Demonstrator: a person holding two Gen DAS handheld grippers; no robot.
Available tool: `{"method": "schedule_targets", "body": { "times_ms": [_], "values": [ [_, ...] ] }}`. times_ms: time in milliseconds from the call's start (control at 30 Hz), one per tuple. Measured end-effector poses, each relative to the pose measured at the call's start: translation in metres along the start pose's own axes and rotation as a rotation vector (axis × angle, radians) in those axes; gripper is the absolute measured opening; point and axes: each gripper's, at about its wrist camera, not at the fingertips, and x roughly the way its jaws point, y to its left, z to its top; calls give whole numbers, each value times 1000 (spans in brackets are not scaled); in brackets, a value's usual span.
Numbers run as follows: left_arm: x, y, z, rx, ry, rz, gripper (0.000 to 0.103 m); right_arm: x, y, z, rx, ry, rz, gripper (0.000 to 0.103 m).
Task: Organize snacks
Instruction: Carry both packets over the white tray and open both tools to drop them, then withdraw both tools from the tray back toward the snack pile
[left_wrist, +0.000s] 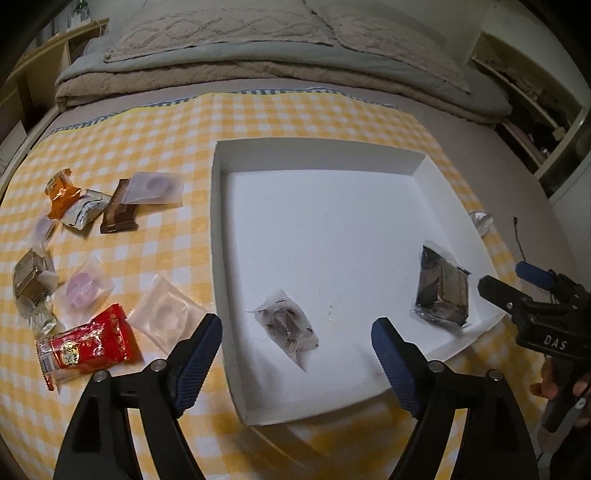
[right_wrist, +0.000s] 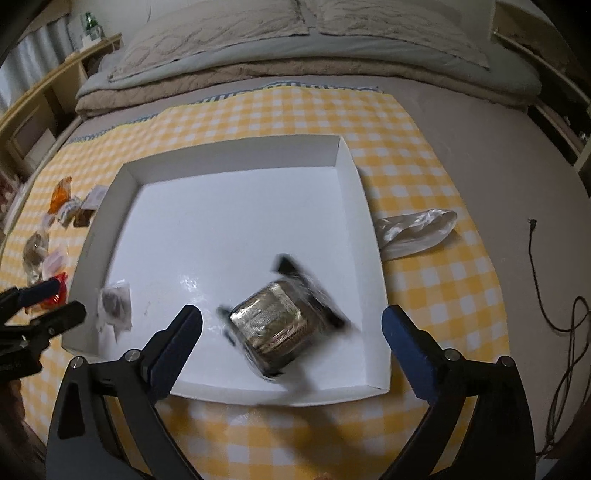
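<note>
A white shallow box (left_wrist: 421, 166) (right_wrist: 236, 153) lies on a yellow checked cloth. In it are a small clear packet with dark bits (left_wrist: 286, 328) (right_wrist: 115, 304) and a dark-wrapped golden snack (left_wrist: 443, 290) (right_wrist: 275, 321), blurred in the right wrist view. My left gripper (left_wrist: 295, 332) is open over the box's near left part, above the clear packet. My right gripper (right_wrist: 291, 321) is open and empty over the dark-wrapped snack; it also shows in the left wrist view (left_wrist: 513, 280). Loose snacks lie left of the box: a red packet (left_wrist: 86, 341), a brown bar (left_wrist: 120, 212), an orange packet (left_wrist: 61, 192).
Several translucent packets (left_wrist: 166, 315) and a clear-wrapped brown snack (left_wrist: 31, 278) lie among the loose snacks. A crumpled clear bag (right_wrist: 417, 230) lies right of the box. A black cable (right_wrist: 539, 273) runs at the right. Folded blankets and pillows (left_wrist: 236, 62) lie behind.
</note>
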Motion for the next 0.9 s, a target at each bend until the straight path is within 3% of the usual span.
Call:
{"method": "schedule_targets", "body": {
  "times_ms": [300, 900],
  "values": [
    [-18, -1, -12, 19, -29, 11, 103, -13, 3, -13, -37, -36, -2, 103],
    [-89, 17, -36, 33, -119, -1, 103, -60, 29, -26, -26, -83, 19, 103]
  ]
}}
